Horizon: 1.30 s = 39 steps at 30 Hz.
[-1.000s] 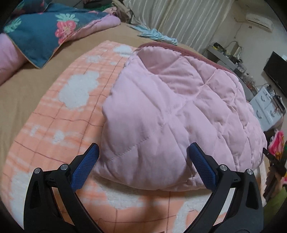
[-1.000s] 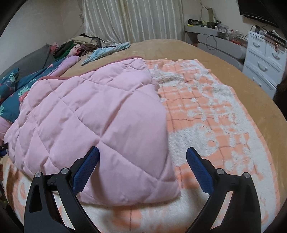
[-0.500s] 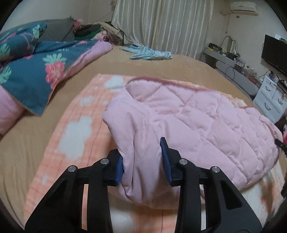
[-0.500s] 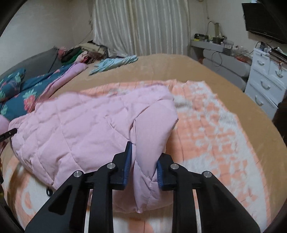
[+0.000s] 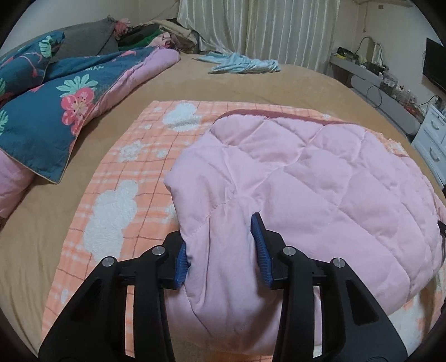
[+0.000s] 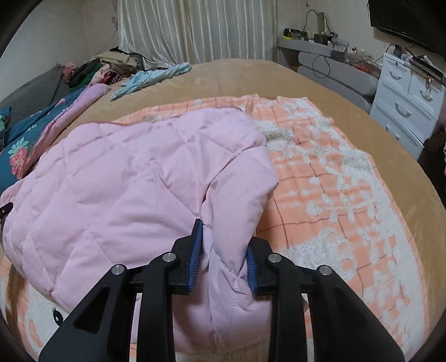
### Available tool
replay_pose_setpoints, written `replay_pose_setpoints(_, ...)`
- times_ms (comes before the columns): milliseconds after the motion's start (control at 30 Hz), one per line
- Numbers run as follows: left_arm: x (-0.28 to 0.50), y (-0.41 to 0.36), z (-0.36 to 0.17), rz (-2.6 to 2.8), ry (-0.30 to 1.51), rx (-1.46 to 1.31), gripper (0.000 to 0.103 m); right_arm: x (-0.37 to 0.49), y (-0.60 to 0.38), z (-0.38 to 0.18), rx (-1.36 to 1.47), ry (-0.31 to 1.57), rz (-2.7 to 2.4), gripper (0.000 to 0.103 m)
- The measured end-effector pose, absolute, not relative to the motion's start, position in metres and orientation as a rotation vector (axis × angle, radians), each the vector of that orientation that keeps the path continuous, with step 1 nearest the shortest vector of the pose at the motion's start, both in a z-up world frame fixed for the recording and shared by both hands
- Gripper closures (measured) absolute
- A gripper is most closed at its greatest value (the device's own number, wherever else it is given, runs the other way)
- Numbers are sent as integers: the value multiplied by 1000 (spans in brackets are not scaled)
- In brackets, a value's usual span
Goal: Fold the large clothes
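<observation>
A puffy, diamond-quilted pink jacket point(image 5: 320, 178) is pinched by the left gripper point(image 5: 220, 247) and right gripper point(image 6: 223, 250), jaws easing slightly apart. A fleecy orange-checked blanket point(image 6: 334, 195) is spread beneath.

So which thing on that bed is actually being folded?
On the big tan bed lies an orange-and-white checked fleece blanket. On top of it sits the pale pink quilted padded garment, diamond-stitched and puffy, unlike the dark blue floral duvet at the side.

The pink quilted garment point(image 5: 306, 181) hides much of the orange checked blanket point(image 5: 117, 200) beneath it. The television point(image 6: 404, 22) and the floral duvet point(image 5: 41, 117) are cut off by the edges.
</observation>
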<state>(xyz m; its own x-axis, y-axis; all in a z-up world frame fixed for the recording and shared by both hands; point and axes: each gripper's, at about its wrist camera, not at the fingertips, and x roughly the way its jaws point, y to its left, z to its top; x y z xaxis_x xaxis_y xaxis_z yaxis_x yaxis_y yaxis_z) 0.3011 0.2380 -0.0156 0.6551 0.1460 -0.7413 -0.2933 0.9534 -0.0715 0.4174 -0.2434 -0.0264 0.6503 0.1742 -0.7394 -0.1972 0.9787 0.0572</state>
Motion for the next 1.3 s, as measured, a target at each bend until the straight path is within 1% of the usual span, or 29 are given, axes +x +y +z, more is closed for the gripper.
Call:
replay_pose_setpoints(67, 301, 240, -19, 256, 824, -204, 67, 418, -244, -29, -24, 844, 210, 70)
replay_pose_setpoints(100, 301, 241, -19, 260, 826, -211, 66, 418, -245, -31, -23, 849, 207, 66)
replay_pose_setpoints(133, 301, 242, -20, 264, 830, -218, 62, 418, -246, -32, -22, 851, 202, 63)
replay_pose_setpoints(167, 301, 243, -21, 268, 839, -224, 60, 417, -248, -32, -15, 853, 197, 58)
replay_pose_setpoints(233, 301, 247, -22, 279, 867, -243, 53, 416, -253, -33, 13, 861, 192, 50)
replay_pose_setpoints(267, 300, 247, -22, 281, 871, -252, 51, 415, -256, -33, 34, 869, 184, 37)
replay_pose_setpoints(300, 298, 248, -22, 285, 875, -260, 48, 413, -261, -33, 60, 876, 173, 22)
replay_pose_setpoints(333, 296, 250, -21, 292, 880, -265, 42, 411, -265, -32, 80, 876, 168, 17)
replay_pose_setpoints(367, 295, 251, -20, 297, 883, -265, 39, 408, -269, -32, 103, 875, 169, 14)
replay_pose_setpoints(433, 289, 254, -18, 312, 890, -268, 28, 401, -274, -30, 128, 875, 182, 10)
replay_pose_setpoints(500, 281, 257, -16, 320, 890, -281, 22, 390, -279, -26, 156, 861, 192, 6)
replay_pose_setpoints(533, 276, 259, -14, 326, 890, -290, 16, 384, -281, -23, 175, 851, 205, 6)
replay_pose_setpoints(700, 252, 263, -9, 336, 886, -327, 10, 361, -289, -11, 231, 823, 240, 4)
replay_pose_setpoints(1000, 209, 256, -8, 333, 873, -367, 10, 327, -288, -6, 251, 824, 273, 4)
replay_pose_setpoints(1300, 190, 241, -11, 327, 880, -343, 9, 311, -281, -17, 273, 846, 283, 4)
